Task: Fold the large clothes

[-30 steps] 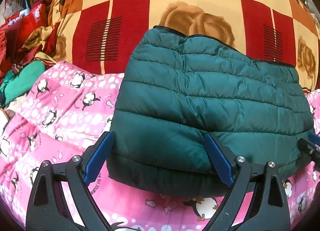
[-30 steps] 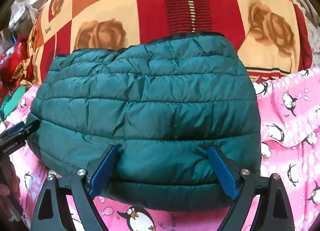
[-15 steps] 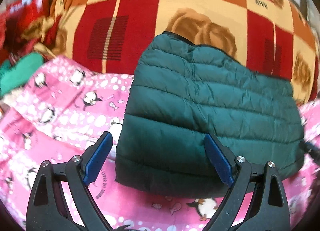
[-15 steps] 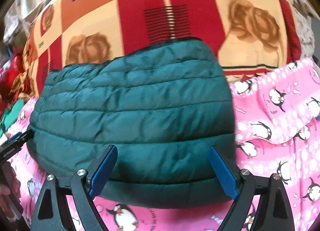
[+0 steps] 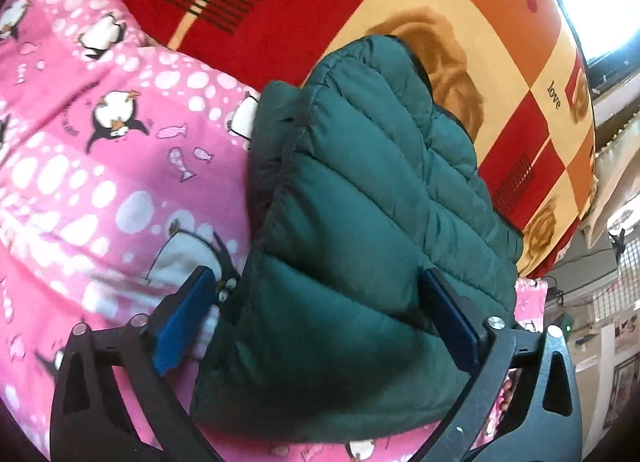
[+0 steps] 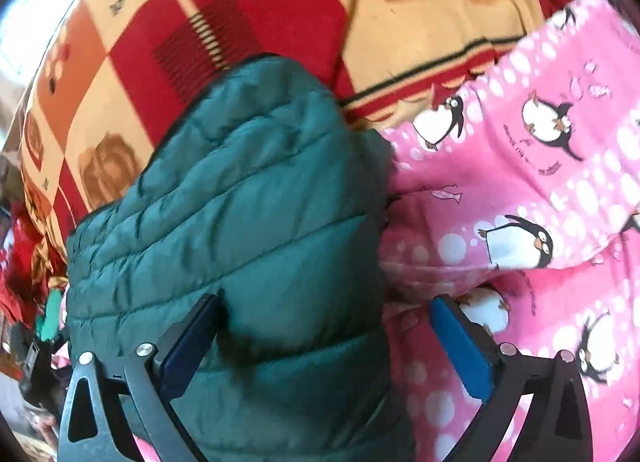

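A folded dark green puffer jacket [image 5: 360, 230] lies on a pink penguin blanket [image 5: 88, 150]. In the left wrist view my left gripper [image 5: 316, 302] is open, its blue pads [image 5: 184, 314] straddling the jacket's left end, the right pad pressing into the padding. In the right wrist view the jacket [image 6: 240, 222] fills the left half; my right gripper [image 6: 328, 322] is open and straddles its right end, the left pad [image 6: 192, 338] sunk into the fabric, the right pad over the blanket [image 6: 540, 202].
A red, orange and cream checked blanket [image 5: 400, 2] with "love" prints lies behind the jacket, also in the right wrist view [image 6: 200, 22]. Heaped red and green clothes [image 6: 28, 282] sit at the far left. Room clutter [image 5: 608, 302] shows at the right.
Both grippers have swung outward to opposite ends of the jacket and moved closer. Each now straddles an end instead of facing the front edge. Both stay open.
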Demonstrator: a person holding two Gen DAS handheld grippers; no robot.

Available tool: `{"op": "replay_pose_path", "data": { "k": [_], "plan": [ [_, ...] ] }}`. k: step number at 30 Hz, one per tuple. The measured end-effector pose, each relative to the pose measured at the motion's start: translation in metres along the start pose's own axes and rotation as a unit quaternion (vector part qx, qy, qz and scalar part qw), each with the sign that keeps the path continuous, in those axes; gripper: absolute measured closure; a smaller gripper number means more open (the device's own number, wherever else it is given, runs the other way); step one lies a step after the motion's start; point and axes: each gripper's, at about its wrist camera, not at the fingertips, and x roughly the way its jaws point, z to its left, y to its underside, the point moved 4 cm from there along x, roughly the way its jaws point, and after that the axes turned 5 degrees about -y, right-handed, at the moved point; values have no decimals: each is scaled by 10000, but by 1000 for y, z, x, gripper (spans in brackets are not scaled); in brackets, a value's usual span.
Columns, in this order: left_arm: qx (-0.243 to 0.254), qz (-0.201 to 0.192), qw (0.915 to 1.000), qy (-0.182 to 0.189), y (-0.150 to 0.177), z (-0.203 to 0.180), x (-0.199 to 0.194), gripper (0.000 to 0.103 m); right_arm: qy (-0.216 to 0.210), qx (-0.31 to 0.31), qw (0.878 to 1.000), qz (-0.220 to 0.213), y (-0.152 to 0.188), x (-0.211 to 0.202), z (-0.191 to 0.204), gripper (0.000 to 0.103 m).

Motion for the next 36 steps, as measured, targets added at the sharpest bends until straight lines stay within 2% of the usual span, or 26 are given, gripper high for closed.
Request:
{"op": "replay_pose_path", "data": {
  "k": [11,16,17,20,21,22,23,24,26,28,32,36],
  "plan": [
    [203,305,9990,249,-14,-15,39,0,-770,-276,9960,360,-19,38,6,0],
    [285,259,9992,115,-15,-21,46,1,-900,-541,9940,322,-17,47,20,0],
    [383,279,9988,89,-15,-24,46,5,-956,-595,9931,318,-15,46,25,1],
    [567,139,9982,107,-13,-35,37,27,-990,-703,9925,173,-12,37,37,27],
    [668,62,9977,64,-11,-39,32,32,-989,-759,9921,109,-11,31,40,37],
    [742,-5,9972,42,-10,-43,28,38,-982,-787,9920,31,-11,24,43,43],
    [811,-75,9967,33,-9,-46,22,44,-1007,-781,9918,-56,-11,16,46,52],
    [859,-125,9962,33,-8,-50,15,46,-1048,-773,9914,-104,-11,11,49,58],
    [862,-146,9961,71,-8,-54,2,53,-1122,-845,9899,-206,-9,-6,57,63],
    [878,-158,9959,156,-5,-56,-12,55,-1198,-946,9879,-261,-6,-21,67,65],
    [895,-64,9955,301,11,-56,-48,57,-1386,-1040,9846,-246,11,-57,80,66],
    [901,172,9947,455,42,-44,-88,57,-1650,-904,9821,-88,40,-87,78,66]
  ]
}}
